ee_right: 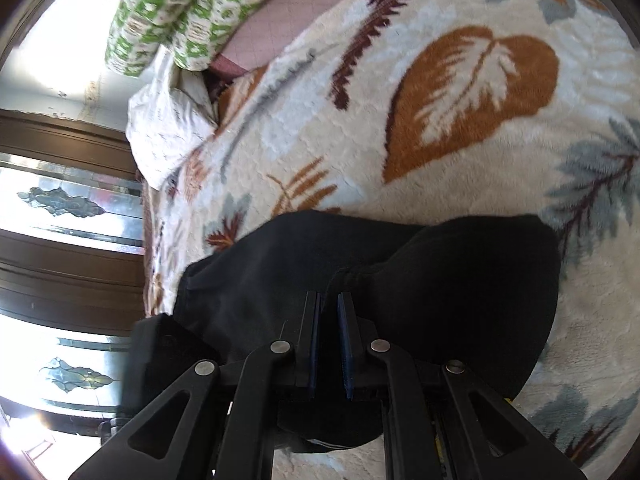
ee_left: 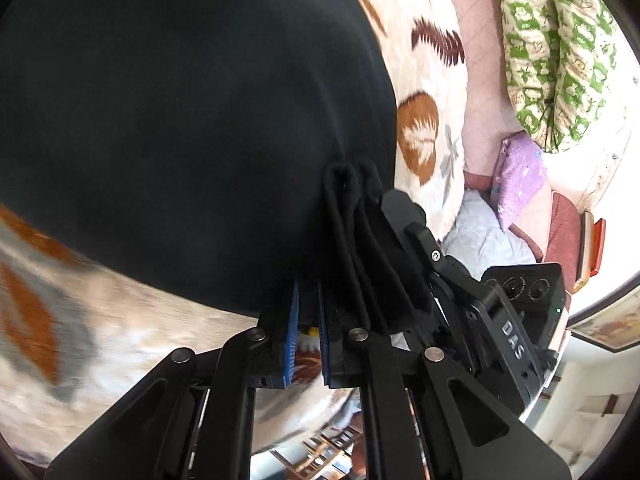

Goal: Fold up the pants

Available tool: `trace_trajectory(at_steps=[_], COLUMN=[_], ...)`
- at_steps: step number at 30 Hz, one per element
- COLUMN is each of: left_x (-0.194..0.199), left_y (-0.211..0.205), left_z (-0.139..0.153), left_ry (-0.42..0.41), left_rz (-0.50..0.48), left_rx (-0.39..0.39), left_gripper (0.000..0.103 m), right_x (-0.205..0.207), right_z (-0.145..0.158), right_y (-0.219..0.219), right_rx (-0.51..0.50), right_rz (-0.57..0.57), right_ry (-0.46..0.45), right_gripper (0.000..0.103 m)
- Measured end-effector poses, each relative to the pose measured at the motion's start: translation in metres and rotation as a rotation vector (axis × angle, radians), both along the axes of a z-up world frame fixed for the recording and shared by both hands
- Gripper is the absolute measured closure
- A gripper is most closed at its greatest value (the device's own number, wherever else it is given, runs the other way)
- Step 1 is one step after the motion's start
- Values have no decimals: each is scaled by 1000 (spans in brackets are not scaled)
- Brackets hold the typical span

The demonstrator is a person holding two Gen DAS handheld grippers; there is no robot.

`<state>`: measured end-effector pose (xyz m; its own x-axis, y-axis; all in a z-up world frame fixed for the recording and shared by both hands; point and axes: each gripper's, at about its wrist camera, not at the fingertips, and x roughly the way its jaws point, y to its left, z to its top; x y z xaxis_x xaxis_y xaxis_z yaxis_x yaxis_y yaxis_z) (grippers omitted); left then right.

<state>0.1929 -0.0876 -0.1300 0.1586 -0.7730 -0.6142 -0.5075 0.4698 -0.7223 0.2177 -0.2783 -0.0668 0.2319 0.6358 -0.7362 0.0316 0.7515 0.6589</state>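
black pants (ee_left: 180,120) pinched in both jaws over leaf-patterned blanket (ee_right: 460,140).

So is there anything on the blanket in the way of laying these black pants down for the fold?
Nothing visible. Both the left gripper and right gripper are shut on the black pants, and the leaf-print blanket ahead looks bare. The green pillow and white cloth sit off at its edge.

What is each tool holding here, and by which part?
Both hold the black pants. The left tool pinches a bunched, folded edge of them; the right tool pinches another folded edge. Which part of the garment cannot be told.
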Motion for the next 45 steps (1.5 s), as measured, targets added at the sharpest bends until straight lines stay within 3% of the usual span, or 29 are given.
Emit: trace_trajectory(at_steps=[3, 6, 7, 9, 11, 12, 15, 17, 19, 20, 22, 24, 28, 34, 41, 42, 43, 45], left_x=[-2, -4, -1, 11, 23, 29, 45, 50, 49, 49, 43, 37, 36, 39, 50, 51, 53, 57], left_y=[19, 41, 43, 43, 37, 32, 17, 5, 1, 1, 6, 9, 13, 4, -27, -30, -33, -35], left_z=[14, 38, 44, 56, 64, 68, 73, 79, 79, 79, 73, 68, 48, 33, 17, 17, 20, 29], left_ry=[-27, -92, -107, -131, -136, -141, -162, -171, -172, -168, -162, -173, -152, -134, -102, -104, -121, -162], left_rz=[1, 2, -12, -82, -147, -185, -283, -326, -352, -353, -311, -255, -181, -120, -149, -156, -165, -187], left_rx=[82, 162, 177, 213, 236, 235, 243, 288, 280, 261, 223, 208, 142, 52, 52, 61, 61, 76], left_gripper=[97, 97, 92, 81, 68, 66, 66, 66, 66, 65, 53, 49, 49, 49, 51, 56, 75, 86], right_x=[-1, -10, -15, -36, -67, -81, -123, -137, -139, -137, -131, -129, -126, -128, -137, -137, -137, -135], right_z=[1, 26, 35, 56, 65, 63, 32, 0, -22, -30, -43, -48, -62, -70, -82, -82, -83, -82], right_y=[-2, -12, -17, -32, -49, -54, -64, -65, -63, -60, -54, -51, -52, -60, -64, -64, -64, -65], right_rx=[19, 95, 124, 190, 220, 230, 321, 407, 470, 501, 558, 564, 602, 639, 726, 731, 732, 733], right_rz=[-29, -75, -91, -140, -214, -246, -366, -443, -496, -523, -577, -625, -689, -780, -850, -857, -854, -845], right_ry=[-13, -94, -122, -196, -230, -230, -177, -104, -75, -65, -51, -42, 6, -8, 2, 1, 1, -5], right_gripper=[89, 90, 89, 79, 54, 52, 52, 52, 52, 52, 52, 50, 44, 43, 45, 45, 45, 45])
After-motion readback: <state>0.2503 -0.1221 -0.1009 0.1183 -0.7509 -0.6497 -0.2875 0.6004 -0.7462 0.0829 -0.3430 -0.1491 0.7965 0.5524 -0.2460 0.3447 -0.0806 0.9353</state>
